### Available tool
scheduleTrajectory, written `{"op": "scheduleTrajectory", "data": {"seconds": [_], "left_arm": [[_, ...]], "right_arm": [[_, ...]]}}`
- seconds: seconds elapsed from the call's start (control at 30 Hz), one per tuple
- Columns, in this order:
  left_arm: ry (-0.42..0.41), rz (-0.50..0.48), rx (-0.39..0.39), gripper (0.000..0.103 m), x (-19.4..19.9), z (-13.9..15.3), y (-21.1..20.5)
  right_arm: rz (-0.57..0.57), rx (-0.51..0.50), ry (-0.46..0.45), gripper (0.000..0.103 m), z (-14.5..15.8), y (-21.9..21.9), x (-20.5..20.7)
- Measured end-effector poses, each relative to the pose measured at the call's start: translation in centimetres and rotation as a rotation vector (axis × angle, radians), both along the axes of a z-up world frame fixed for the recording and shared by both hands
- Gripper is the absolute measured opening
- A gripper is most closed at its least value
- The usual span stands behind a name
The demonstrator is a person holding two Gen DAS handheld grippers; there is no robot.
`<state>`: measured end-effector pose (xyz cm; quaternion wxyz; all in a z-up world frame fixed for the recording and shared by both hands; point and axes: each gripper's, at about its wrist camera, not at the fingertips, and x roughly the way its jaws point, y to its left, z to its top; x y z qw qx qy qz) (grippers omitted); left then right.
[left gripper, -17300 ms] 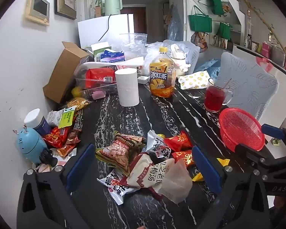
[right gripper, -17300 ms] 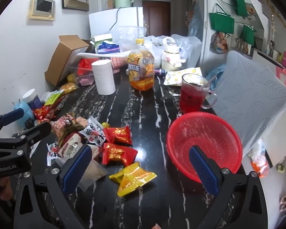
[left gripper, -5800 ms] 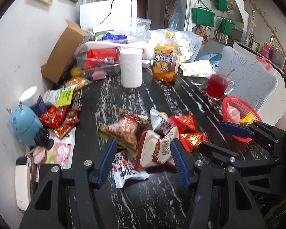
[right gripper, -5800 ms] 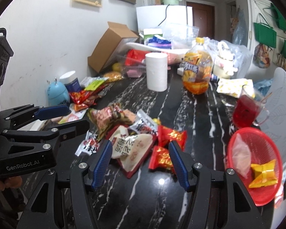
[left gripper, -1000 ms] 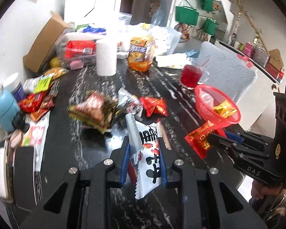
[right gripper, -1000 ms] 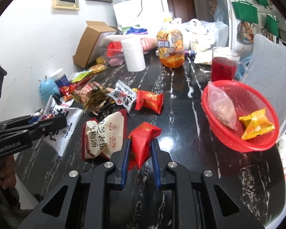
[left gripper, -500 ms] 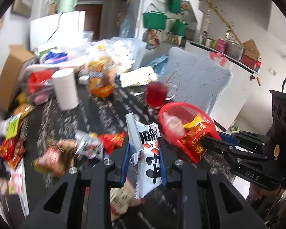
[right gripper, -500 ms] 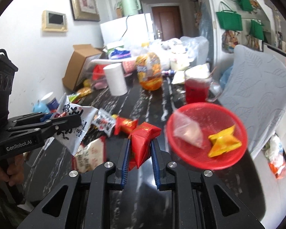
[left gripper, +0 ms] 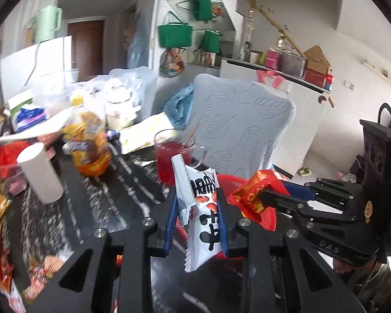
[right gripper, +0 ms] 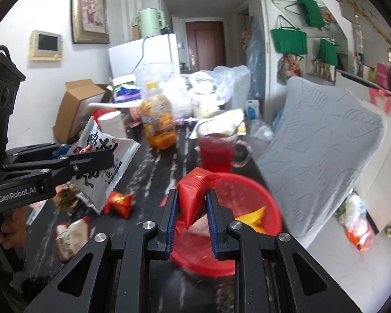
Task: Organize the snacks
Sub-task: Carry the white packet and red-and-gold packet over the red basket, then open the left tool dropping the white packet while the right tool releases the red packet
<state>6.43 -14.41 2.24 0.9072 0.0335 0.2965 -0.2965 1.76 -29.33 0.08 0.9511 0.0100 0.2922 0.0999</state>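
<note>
Your left tongs [left gripper: 195,217] are clamped tight on one white snack packet [left gripper: 202,219], which stands on edge between the blue pads and is lifted off the table. Your right tongs [right gripper: 190,216] are pinched just as tight on one red snack packet [right gripper: 194,195], held up over the near rim of the single red basket [right gripper: 250,182]. In the left wrist view the two packets hang close together above that basket, the red one [left gripper: 255,190] just to the right of the white.

Inside the basket, one yellow packet [right gripper: 251,215] shows beside a pale one that the tongs partly hide. The basket sits at the right edge of the black marble table [right gripper: 153,172], with a grey chair back [right gripper: 325,140] standing close beyond that edge.

To the left of the basket, a red packet [right gripper: 120,202] and a few blurred others lie loose; a bare strip of tabletop runs between them and the basket.

Further back stand one mug of red drink [right gripper: 216,147], just behind the basket, one bottle of orange tea [right gripper: 159,118] and one white paper roll [left gripper: 40,173]. Boxes and bags crowd the far end.
</note>
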Motion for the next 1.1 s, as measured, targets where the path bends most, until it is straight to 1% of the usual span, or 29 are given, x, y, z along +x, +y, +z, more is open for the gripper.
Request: {"op": "scheduleTrajectory", "data": {"seconds": [0.2, 0.37, 0.53, 0.6, 0.73, 0.8, 0.87, 0.9, 0.93, 1.0, 1.03, 1.1], "left_arm": [[-0.002, -0.043, -0.004, 0.026, 2.0, 0.1, -2.6], [0.054, -0.072, -0.006, 0.026, 4.1, -0.9, -4.2], [0.083, -0.096, 0.021, 0.026, 5.6, -2.6, -5.9], [0.072, -0.095, 0.034, 0.026, 5.9, -2.9, -6.2], [0.018, -0.067, 0.088, 0.026, 6.0, -3.3, -6.9], [0.028, -0.066, 0.103, 0.027, 6.3, -3.6, -7.2], [0.062, -0.061, 0.136, 0.031, 6.7, -4.2, -7.6], [0.068, -0.057, 0.146, 0.039, 6.8, -4.3, -7.8], [0.076, -0.052, 0.152, 0.051, 6.9, -4.5, -7.8], [0.079, -0.036, 0.142, 0.065, 6.9, -4.6, -7.6], [0.077, -0.031, 0.141, 0.068, 6.9, -4.6, -7.5], [0.075, -0.022, 0.147, 0.068, 6.8, -4.5, -7.4]], "right_arm": [[-0.047, -0.024, 0.003, 0.021, -0.1, -2.0, 2.1], [-0.064, -0.04, 0.01, 0.021, -0.4, -3.1, 3.6], [-0.073, -0.04, 0.028, 0.021, -1.1, -3.8, 4.8], [-0.077, -0.039, 0.038, 0.021, -1.6, -4.0, 5.2], [-0.076, -0.037, 0.058, 0.021, -2.3, -4.2, 5.9], [-0.081, -0.037, 0.066, 0.024, -2.7, -4.3, 6.1], [-0.086, -0.034, 0.086, 0.026, -3.1, -4.4, 6.3], [-0.093, -0.03, 0.093, 0.029, -3.3, -4.5, 6.4], [-0.099, -0.028, 0.1, 0.032, -3.4, -4.6, 6.5], [-0.107, -0.015, 0.112, 0.033, -3.6, -4.9, 6.5], [-0.114, -0.014, 0.114, 0.035, -3.6, -5.0, 6.4], [-0.134, -0.02, 0.115, 0.038, -3.6, -5.2, 6.2]]}}
